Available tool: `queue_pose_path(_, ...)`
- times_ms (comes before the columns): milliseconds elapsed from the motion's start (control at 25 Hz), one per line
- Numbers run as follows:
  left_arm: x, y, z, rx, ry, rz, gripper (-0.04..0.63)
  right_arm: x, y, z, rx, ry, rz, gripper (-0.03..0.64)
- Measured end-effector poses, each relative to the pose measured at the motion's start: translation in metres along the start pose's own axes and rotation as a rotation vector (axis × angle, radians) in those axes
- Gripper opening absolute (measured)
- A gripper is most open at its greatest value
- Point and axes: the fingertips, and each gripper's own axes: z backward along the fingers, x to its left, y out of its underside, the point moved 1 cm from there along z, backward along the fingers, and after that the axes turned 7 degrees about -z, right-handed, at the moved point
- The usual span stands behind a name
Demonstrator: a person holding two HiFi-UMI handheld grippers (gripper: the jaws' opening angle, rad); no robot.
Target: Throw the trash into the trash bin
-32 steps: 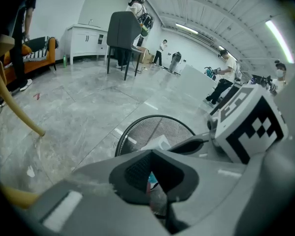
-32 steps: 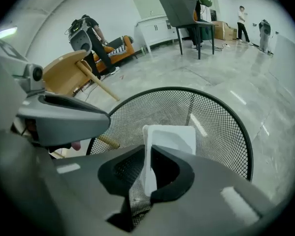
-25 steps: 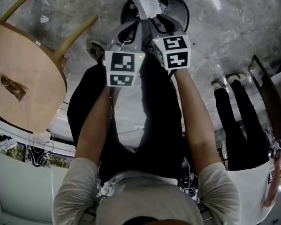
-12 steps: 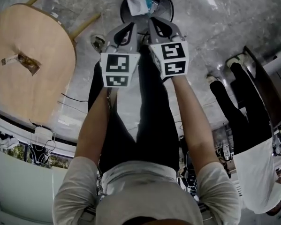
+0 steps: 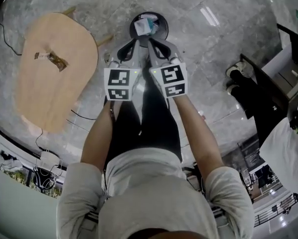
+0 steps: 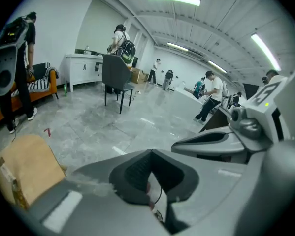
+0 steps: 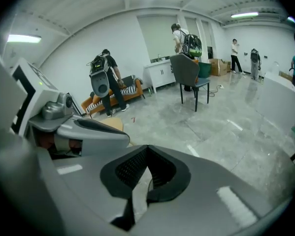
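Right gripper (image 5: 156,46), wide a second ago, is now closed and empty; left gripper (image 5: 129,46) is closed likewise. Both have risen well above the trash bin (image 5: 164,24), where the trash (image 5: 145,25) lies, so this drop looks finished. Their tips hide the bin's near rim, and the sliver between the left jaws is unreadable.

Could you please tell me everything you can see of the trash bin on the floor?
The trash bin is round, with a dark rim and dark walls; its material is unclear. It stands upright and open on the grey stone-look floor, to the right of the wooden table. Inside lie white paper and a blue-green scrap. The left gripper and right gripper cover its near edge from above; contact cannot be told.
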Motion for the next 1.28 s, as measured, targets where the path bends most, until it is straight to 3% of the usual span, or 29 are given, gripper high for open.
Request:
queue_pose_path(440, -0.049, -0.113, 0.142, -0.186, 0.026, -0.029, 0.017, 0.084, -0.117, 0.146, -0.247, 0.043, 0.09, 0.008)
queue_pose_path(760, -0.067, -0.179, 0.232, -0.338, 0.0, -0.095, 0.017, 0.134, -0.164, 0.237, -0.459, 0.095, 0.087, 0.008)
queue_pose_path(1280, -0.094, -0.235, 0.292, -0.516, -0.028, -0.164, 0.017, 0.158, -0.218, 0.3, -0.642, 0.112, 0.157, 0.008)
